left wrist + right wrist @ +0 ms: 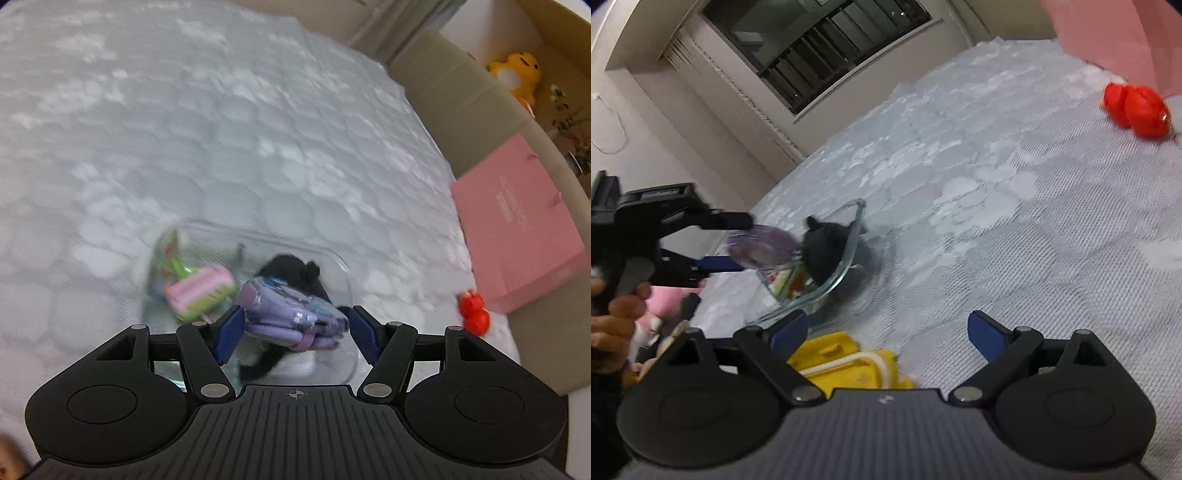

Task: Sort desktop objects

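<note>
1. We see the bedspread [184, 129], pale blue-grey with a white pattern, covering the whole work surface; it shows in both views.
2. Pink box [517, 229] sits at the bedspread's right edge in the left wrist view, resting partly on a beige ledge.
3. Glass container [341, 264], clear with rounded corners, is on the bedspread directly ahead of the left gripper [295, 326]. Inside we make out a black fabric item [291, 271] and a pink-and-green pack [201, 290]; frame is blurred, finer detail unreadable.
4. The left gripper's jaws stand partly apart with a purple packet [291, 314] between the blue pads, over the container. We cannot tell whether the pads actually pinch it: a gap shows at the right pad.
5. Right gripper [888, 330] is spread wide with nothing held, low over the bedspread, just beside the container.
6. Yellow item [846, 363] with a white cord lies right under the right gripper.
7. Red toy [474, 310] is near the pink box, well apart from the container.
</note>
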Tool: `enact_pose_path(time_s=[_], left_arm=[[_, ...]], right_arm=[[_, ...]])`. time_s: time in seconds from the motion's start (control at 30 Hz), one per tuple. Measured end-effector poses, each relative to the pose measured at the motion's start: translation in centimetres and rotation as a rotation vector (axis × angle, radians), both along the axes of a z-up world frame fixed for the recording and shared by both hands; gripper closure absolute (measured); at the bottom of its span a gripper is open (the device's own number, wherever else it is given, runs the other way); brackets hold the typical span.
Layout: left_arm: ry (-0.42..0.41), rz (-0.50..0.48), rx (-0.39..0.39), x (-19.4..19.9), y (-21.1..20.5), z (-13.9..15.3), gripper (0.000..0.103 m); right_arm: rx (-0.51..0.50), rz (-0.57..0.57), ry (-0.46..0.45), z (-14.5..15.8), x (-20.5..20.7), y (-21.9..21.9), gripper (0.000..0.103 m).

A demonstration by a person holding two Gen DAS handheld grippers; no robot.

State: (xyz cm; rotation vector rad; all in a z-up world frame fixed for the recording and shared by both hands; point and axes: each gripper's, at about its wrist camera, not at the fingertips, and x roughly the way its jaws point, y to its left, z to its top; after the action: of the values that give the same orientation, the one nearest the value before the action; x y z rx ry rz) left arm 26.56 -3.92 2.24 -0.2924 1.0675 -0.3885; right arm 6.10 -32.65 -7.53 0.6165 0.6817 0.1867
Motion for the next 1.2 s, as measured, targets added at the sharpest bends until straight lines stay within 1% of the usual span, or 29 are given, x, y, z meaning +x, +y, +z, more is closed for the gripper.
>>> enact_pose_path(time_s=[0.03,0.1,0.13,0.17,0.2,0.23,0.27,0.3,0.37,0.4,0.43,0.47,0.5,0.57,0.63,0.7,0.73,0.8,0.83,0.87,0.93,0.97,1.03,1.07,1.1,1.13,1.2], left_arm=[[-0.009,-0.002,0.02,0.1,-0.4,-0.1,0.033],[-0.013,0.0,0.058,0.2,-0.7,-0.4,0.023],[-0.01,-0.003,0.054,0.1,-0.7,-0.5,0.021],[-0.012,-0.003,0.04,-0.1,-0.5,-0.5,0.015],[-0.026,-0.004,0.019,-0.4,-0.2,-0.3,0.014],[-0.045,-0.006,0.005,-0.9,0.1,0.1,0.013],[-0.074,0.003,0.003,-1.7,0.4,0.6,0.009],[-0.119,0.018,0.015,-2.8,0.7,1.2,0.009],[-0.204,0.041,0.094,-5.3,0.6,2.1,0.009],[-0.245,0.051,0.143,-6.6,0.4,2.4,0.007],[-0.274,0.052,0.18,-8.2,0.1,2.3,0.006],[-0.287,0.045,0.211,-9.6,-0.3,2.0,0.005],[-0.284,0.019,0.232,-10.9,-0.7,1.3,0.004],[-0.271,-0.037,0.272,-13.3,-1.6,-0.2,0.004],[-0.265,-0.078,0.308,-15.4,-2.0,-1.7,0.004],[-0.264,-0.073,0.321,-17.0,-1.6,-3.0,0.004],[-0.25,-0.072,0.299,-17.3,-1.0,-3.4,0.004],[-0.214,-0.064,0.237,-17.6,0.4,-4.3,0.004],[-0.193,-0.057,0.199,-17.5,1.2,-4.7,0.004],[-0.173,-0.038,0.166,-17.2,2.0,-5.0,0.004],[-0.135,0.016,0.109,-16.6,3.6,-5.7,0.004],[-0.117,0.045,0.078,-16.3,4.4,-5.9,0.004],[-0.078,0.097,0.011,-15.9,5.7,-6.4,0.004],[-0.058,0.114,-0.014,-15.7,6.2,-6.7,0.004],[-0.043,0.114,-0.028,-15.6,6.3,-6.9,0.004],[-0.038,0.107,-0.03,-15.6,6.3,-7.0,0.004],[-0.045,0.087,-0.014,-15.8,6.1,-7.0,0.004]], right_arm=[[-0.019,-0.003,-0.014,0.4,-0.1,0.1,0.009],[-0.089,-0.014,-0.075,2.2,0.1,0.2,0.011],[-0.127,-0.02,-0.107,3.2,0.3,0.2,0.015],[-0.176,-0.017,-0.141,4.3,0.6,0.4,0.018],[-0.239,-0.009,-0.177,5.6,1.2,0.6,0.021],[-0.304,0.001,-0.205,6.9,1.9,1.0,0.022],[-0.368,0.027,-0.226,8.1,3.0,1.6,0.022],[-0.408,0.061,-0.231,8.9,4.1,2.0,0.022],[-0.442,0.115,-0.2,10.0,6.5,3.0,0.022],[-0.45,0.133,-0.178,10.3,7.7,3.4,0.027],[-0.458,0.147,-0.158,10.4,8.7,3.9,0.033],[-0.47,0.166,-0.132,10.4,9.7,4.6,0.036],[-0.483,0.189,-0.102,10.2,10.9,5.3,0.039],[-0.515,0.246,-0.049,9.6,13.2,6.9,0.039],[-0.55,0.283,-0.017,8.9,14.7,8.6,0.038],[-0.565,0.307,0.006,8.4,15.4,10.1,0.038],[-0.537,0.315,0.019,8.3,15.4,10.7,0.038],[-0.425,0.337,0.056,8.3,15.3,11.4,0.038],[-0.375,0.348,0.082,8.2,15.5,11.9,0.038],[-0.352,0.342,0.13,8.1,15.8,12.5,0.038],[-0.344,0.319,0.201,7.6,16.5,13.6,0.038],[-0.347,0.314,0.217,7.4,16.9,14.3,0.038],[-0.363,0.31,0.219,6.8,17.7,15.5,0.038],[-0.367,0.312,0.219,6.3,18.1,16.1,0.041],[-0.359,0.324,0.209,6.1,18.2,16.3,0.057],[-0.353,0.336,0.197,6.0,18.3,16.5,0.06],[-0.375,0.345,0.17,6.4,17.9,16.5,0.064]])
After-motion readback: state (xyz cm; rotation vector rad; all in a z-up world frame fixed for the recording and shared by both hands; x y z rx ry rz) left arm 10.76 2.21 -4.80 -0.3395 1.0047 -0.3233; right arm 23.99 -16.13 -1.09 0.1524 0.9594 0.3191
